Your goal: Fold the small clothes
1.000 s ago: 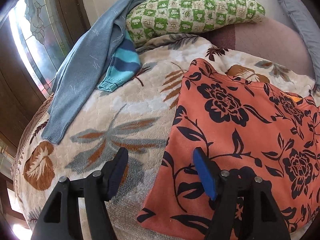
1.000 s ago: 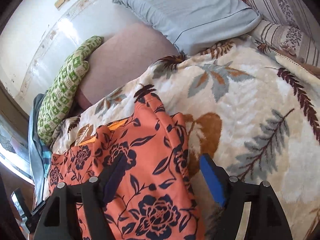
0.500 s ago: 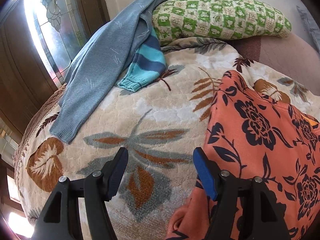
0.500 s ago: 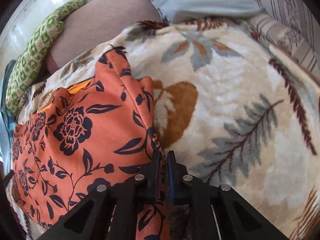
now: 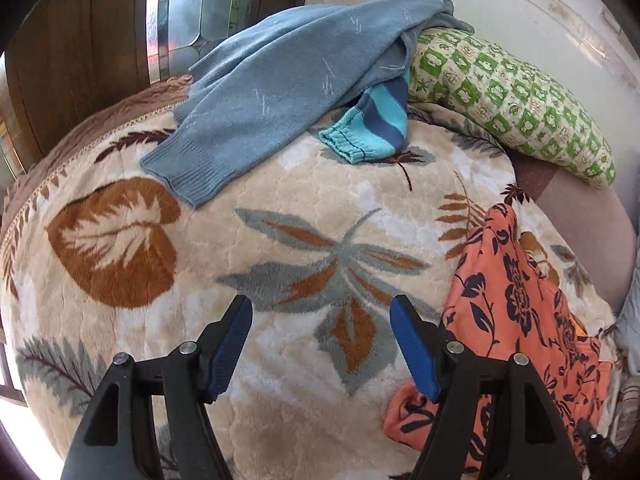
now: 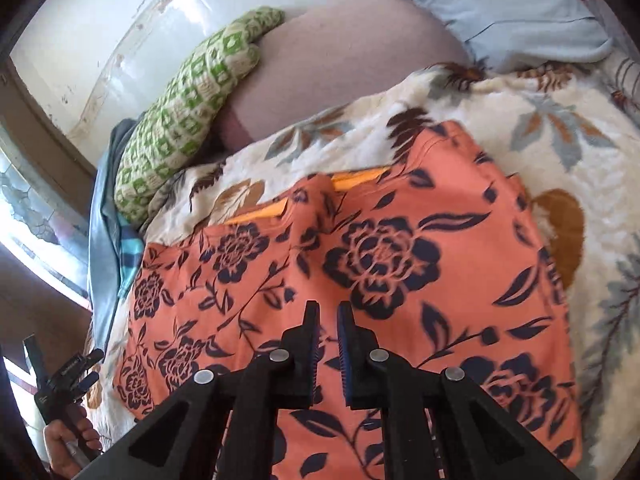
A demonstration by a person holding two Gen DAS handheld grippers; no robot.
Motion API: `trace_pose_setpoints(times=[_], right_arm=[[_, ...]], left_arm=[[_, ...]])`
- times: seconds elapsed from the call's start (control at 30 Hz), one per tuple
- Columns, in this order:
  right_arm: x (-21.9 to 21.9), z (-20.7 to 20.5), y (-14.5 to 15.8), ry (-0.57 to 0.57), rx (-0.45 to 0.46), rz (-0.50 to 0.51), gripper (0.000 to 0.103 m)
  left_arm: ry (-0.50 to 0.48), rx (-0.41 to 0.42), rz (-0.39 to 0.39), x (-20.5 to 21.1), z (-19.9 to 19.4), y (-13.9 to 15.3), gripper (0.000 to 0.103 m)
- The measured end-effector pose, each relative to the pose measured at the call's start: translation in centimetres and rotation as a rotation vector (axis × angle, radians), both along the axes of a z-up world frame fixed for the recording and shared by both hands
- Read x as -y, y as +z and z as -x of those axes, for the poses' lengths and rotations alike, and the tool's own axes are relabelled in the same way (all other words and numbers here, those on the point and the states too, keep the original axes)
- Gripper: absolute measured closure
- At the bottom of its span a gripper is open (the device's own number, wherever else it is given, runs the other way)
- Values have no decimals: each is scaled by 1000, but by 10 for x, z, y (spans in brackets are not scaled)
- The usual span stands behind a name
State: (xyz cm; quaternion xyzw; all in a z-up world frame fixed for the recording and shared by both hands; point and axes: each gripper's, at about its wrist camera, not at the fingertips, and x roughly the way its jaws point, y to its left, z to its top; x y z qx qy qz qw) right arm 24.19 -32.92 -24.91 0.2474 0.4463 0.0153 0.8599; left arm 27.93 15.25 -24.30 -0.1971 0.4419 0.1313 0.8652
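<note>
An orange garment with dark blue flowers (image 6: 400, 264) lies on the bed's leaf-patterned blanket (image 5: 280, 240). My right gripper (image 6: 329, 316) is shut on the garment's cloth and holds it up over the rest of the garment. My left gripper (image 5: 322, 320) is open and empty above bare blanket, with the orange garment (image 5: 516, 300) to its right. The left gripper (image 6: 60, 376) and the hand holding it also show at the lower left of the right wrist view.
A grey-blue sweater (image 5: 288, 80) and a blue striped sleeve (image 5: 372, 128) lie at the blanket's far side. A green checked pillow (image 5: 512, 92) and a light blue pillow (image 6: 500, 4) lie by the wall. A window (image 5: 188, 20) stands at the left.
My right gripper shut on the garment's edge and carried it leftward over the garment. My left gripper swung left, away from the garment, and stayed open.
</note>
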Motion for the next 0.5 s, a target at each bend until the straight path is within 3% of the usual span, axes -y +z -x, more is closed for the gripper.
trace_pose_setpoints(times=[0.07, 0.13, 0.23, 0.4, 0.5], right_arm=[[-9, -2, -23, 23, -92, -3, 91], [-5, 4, -23, -7, -63, -39, 92], [1, 11, -15, -30, -42, -80, 92], [-4, 22, 12, 13, 108, -62, 92], [-10, 11, 3, 44, 53, -62, 92]], left_arm=[[-39, -17, 7, 16, 6, -3, 31], [-92, -33, 25, 35, 13, -7, 30], [-118, -38, -27, 58, 23, -7, 23], [-2, -67, 33, 57, 44, -13, 21], [24, -80, 83, 63, 56, -20, 21]])
